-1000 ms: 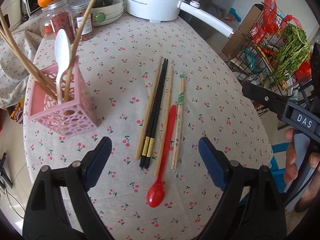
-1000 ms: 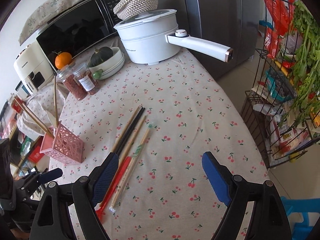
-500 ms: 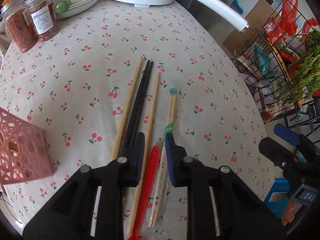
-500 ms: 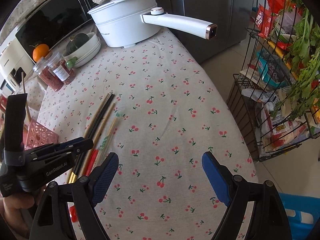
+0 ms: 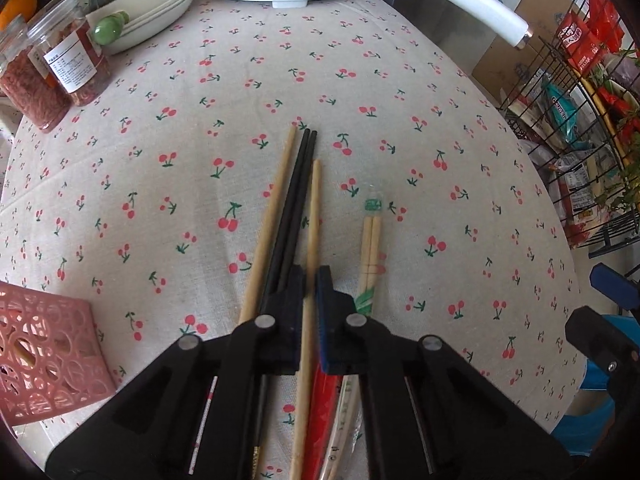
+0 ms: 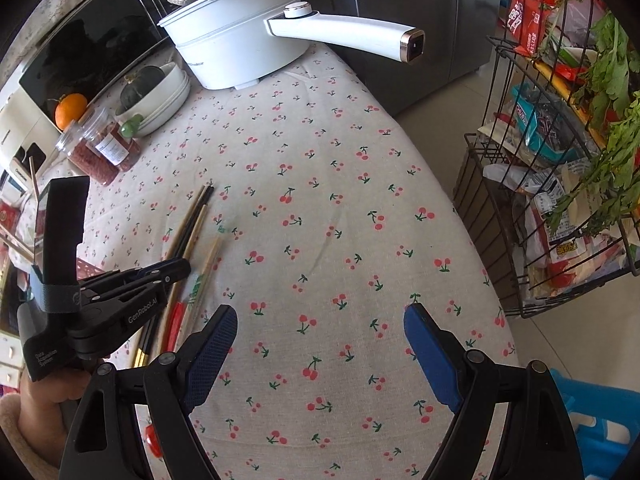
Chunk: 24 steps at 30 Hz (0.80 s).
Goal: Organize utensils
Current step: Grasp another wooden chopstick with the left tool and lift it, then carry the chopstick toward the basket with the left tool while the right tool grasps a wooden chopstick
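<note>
A pink holder is standing at the counter's left edge. Just right of it, the left gripper is closing its jaws nearly shut around a wooden chopstick, which is lying among black chopsticks and a wrapped pair. Farther right, the right gripper is hovering with jaws spread wide, holding nothing.

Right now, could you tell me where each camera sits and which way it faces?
Left wrist: on the left gripper, looking down its fingers at the wooden chopstick they close on; pink holder at left.
Right wrist: on the open right gripper, above the tablecloth, facing the white pot; the left gripper shows.
Shared: chopsticks, pot, jars.
</note>
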### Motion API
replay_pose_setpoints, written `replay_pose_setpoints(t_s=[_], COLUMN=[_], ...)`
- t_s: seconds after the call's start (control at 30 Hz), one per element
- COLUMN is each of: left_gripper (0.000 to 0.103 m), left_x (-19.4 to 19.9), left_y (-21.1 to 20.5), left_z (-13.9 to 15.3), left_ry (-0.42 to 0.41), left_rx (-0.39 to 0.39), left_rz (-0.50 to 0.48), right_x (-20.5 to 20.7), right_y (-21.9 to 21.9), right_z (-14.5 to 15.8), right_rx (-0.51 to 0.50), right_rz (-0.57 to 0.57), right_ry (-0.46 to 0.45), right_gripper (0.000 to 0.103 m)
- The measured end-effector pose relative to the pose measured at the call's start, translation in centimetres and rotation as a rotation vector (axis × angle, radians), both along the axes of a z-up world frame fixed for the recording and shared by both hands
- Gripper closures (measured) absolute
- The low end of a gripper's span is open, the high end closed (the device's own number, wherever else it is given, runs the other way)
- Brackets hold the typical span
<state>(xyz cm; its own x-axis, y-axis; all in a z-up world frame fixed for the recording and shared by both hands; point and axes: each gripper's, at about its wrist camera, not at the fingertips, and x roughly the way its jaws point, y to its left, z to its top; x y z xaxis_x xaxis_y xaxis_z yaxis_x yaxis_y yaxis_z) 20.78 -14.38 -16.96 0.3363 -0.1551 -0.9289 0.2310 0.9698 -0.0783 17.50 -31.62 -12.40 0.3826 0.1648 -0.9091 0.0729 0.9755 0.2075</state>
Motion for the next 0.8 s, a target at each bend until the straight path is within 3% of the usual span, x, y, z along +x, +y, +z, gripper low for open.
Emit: replay_pose_setpoints(t_s=[0.43, 0.8], left_gripper=[0.096, 0.096], left_x=[-6.5, -10.0], left_y=[6.9, 11.2], left_z=[7.2, 8.6], left_ry=[-0.174, -0.197], left_rx=[-0.11, -0.221], left_rz=[0.04, 0.073], right_x=[0.1, 1.8], right_y=[2.6, 6.7], right_z=[-0.3, -2.3], right_rx=[-0.012, 0.036], right_rz=[0.027, 0.042], right_ry=[0.012, 0.064], right_gripper=[0.016, 0.017])
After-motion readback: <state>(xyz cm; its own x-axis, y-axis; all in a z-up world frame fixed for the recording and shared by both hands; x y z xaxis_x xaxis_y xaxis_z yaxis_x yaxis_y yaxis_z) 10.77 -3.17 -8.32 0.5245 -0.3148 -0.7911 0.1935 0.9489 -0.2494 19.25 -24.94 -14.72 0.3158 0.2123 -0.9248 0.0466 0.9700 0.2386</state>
